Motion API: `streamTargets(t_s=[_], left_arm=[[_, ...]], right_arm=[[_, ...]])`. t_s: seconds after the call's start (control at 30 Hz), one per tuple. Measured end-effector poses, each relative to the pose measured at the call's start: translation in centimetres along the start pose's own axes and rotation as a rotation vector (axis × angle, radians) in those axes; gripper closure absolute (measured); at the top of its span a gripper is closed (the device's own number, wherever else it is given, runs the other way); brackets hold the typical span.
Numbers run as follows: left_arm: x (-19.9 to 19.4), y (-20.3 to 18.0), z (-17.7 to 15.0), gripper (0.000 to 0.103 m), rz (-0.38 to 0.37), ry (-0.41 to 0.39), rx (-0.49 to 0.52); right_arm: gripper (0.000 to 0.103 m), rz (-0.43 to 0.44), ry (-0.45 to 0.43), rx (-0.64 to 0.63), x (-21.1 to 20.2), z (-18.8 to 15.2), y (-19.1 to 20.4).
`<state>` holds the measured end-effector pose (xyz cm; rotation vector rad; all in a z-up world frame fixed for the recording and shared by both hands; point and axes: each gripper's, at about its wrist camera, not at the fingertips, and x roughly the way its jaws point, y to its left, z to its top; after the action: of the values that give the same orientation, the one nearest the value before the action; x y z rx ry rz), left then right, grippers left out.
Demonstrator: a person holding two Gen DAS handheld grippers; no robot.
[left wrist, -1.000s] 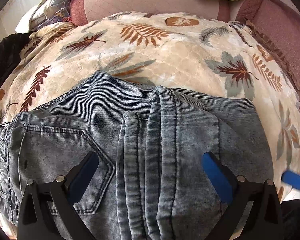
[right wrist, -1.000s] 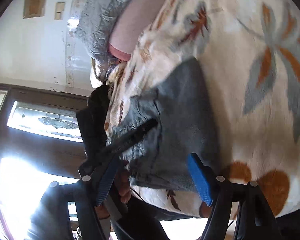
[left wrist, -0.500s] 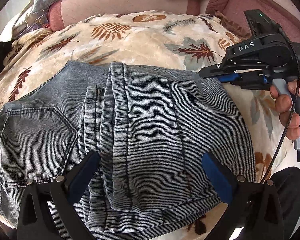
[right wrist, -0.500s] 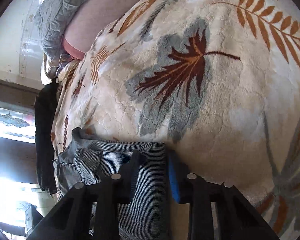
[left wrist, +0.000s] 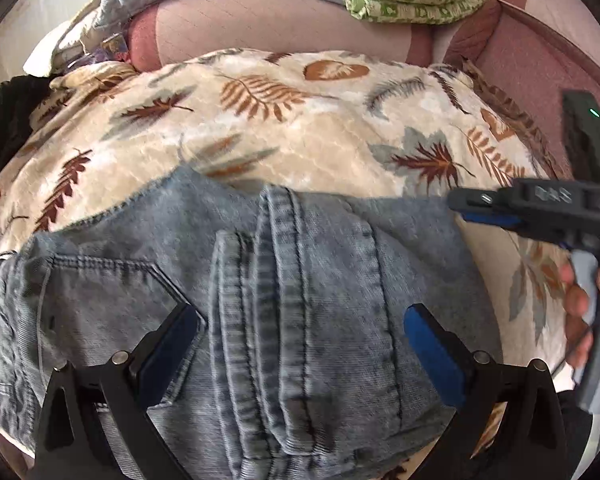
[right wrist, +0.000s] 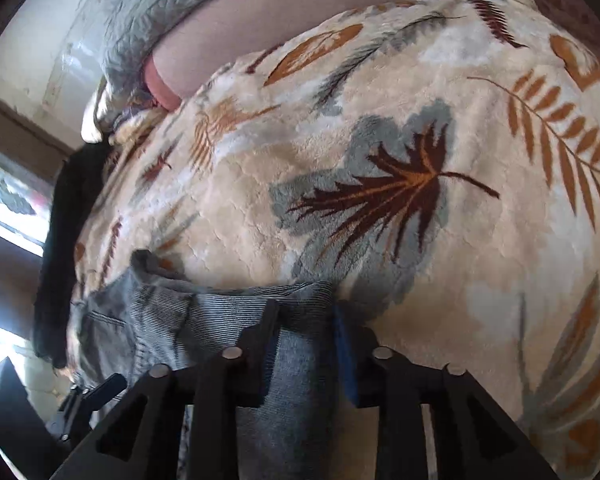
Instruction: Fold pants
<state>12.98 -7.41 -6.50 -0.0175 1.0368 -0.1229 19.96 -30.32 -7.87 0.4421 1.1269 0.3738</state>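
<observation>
The pants (left wrist: 292,312) were light-blue washed denim, folded into a compact bundle and lying flat. In the left wrist view they filled the area beneath and ahead of the left claw (left wrist: 300,344), whose spread jaws straddled a thick stitched seam running straight ahead between them. A back pocket with a pointed lower edge lay under the left finger. The frayed far edge lay well ahead of the fingertips. In the right wrist view, the bundle's right corner (right wrist: 296,320) sat between the right claw's (right wrist: 304,320) narrowed fingers, both pads touching the cloth.
</observation>
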Motion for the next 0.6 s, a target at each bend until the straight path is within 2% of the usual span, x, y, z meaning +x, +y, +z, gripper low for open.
streamTargets(t_s=[0.1,0.23,0.27,0.3,0.33,0.4,0.5,0.57,0.6], left_arm=[[0.3,2.0,1.9,0.0,-0.048,0.019,-0.095],[-0.2,4.4,1.2,0.0,-0.12,0.014,-0.197],[-0.4,4.7,0.6,0.0,-0.125,0.016,-0.205],[-0.5,5.1,0.0,0.0,-0.128,0.023,-0.212],[-0.2,5.2,-0.4,0.0,-0.132,0.033,-0.215],[-0.4,5.9,-1.5,0.0,-0.128,0.037,-0.214],[-0.7,7.9,-2.8,0.0,-0.122,0.032,-0.27],[-0.9,9.7,-3.5,0.0,-0.13,0.027,-0.33],[-1.2,10.5,-3.8,0.0,-0.137,0.021,-0.354]], right_arm=[[0.068,0.148,-0.016,0.079,-3.6,-3.5,-0.3],[0.068,0.344,0.025,0.206,-4.7,-9.9,-0.5],[0.068,0.331,0.046,0.225,-3.8,-11.3,-0.4],[0.068,0.276,0.102,0.234,-2.4,-12.4,-0.9],[0.074,0.285,0.123,0.266,-1.3,-13.3,-1.7],[0.075,0.307,0.103,0.302,-2.1,-13.2,-1.9],[0.071,0.229,0.031,0.137,-4.8,-11.4,2.3],[0.071,0.219,0.032,-0.009,-5.0,-10.9,6.6],[0.071,0.182,0.028,-0.103,-4.7,-10.9,8.9]])
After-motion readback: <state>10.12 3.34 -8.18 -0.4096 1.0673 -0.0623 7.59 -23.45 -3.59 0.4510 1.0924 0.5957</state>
